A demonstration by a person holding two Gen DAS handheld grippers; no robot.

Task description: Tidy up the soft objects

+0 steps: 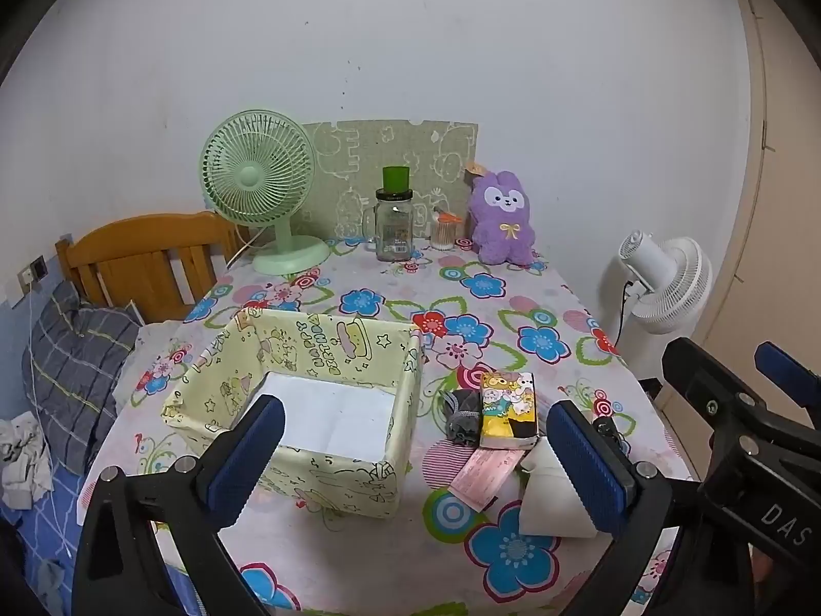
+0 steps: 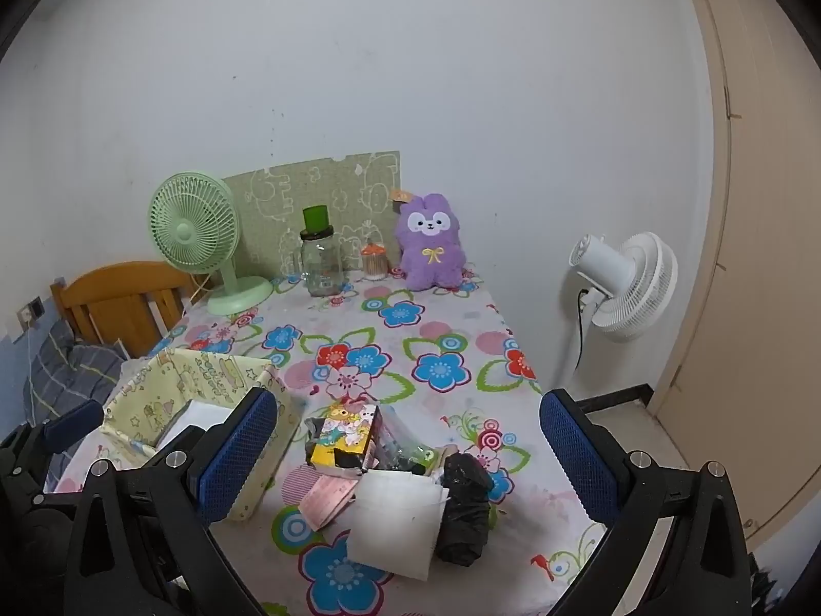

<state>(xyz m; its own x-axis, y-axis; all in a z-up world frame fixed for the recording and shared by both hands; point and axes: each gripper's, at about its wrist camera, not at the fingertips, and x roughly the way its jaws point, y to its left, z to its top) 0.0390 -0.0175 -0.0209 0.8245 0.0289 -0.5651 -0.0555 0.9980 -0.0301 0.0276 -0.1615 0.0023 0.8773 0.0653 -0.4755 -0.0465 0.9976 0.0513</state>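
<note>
A pale yellow cartoon-print fabric box (image 1: 328,339) stands open and empty on the flowered tablecloth (image 1: 462,308). Right of it lies a small heap: a colourful tissue pack (image 1: 508,410), a grey sock bundle (image 1: 462,413), a pink packet (image 1: 485,475) and a white folded cloth (image 1: 549,493). The right wrist view adds a black crumpled bag (image 2: 464,503) and a clear packet (image 2: 405,446). A purple plush (image 2: 431,244) sits at the far wall. My left gripper (image 1: 415,462) hovers open before the box. My right gripper (image 2: 408,459) hovers open before the heap. Neither holds anything.
At the table's far edge stand a green desk fan (image 1: 261,185), a glass jar (image 1: 394,226) and a cotton swab holder (image 1: 442,233). A white floor fan (image 2: 621,282) stands right of the table. A wooden bed headboard (image 1: 143,256) and a pillow (image 1: 77,354) lie left.
</note>
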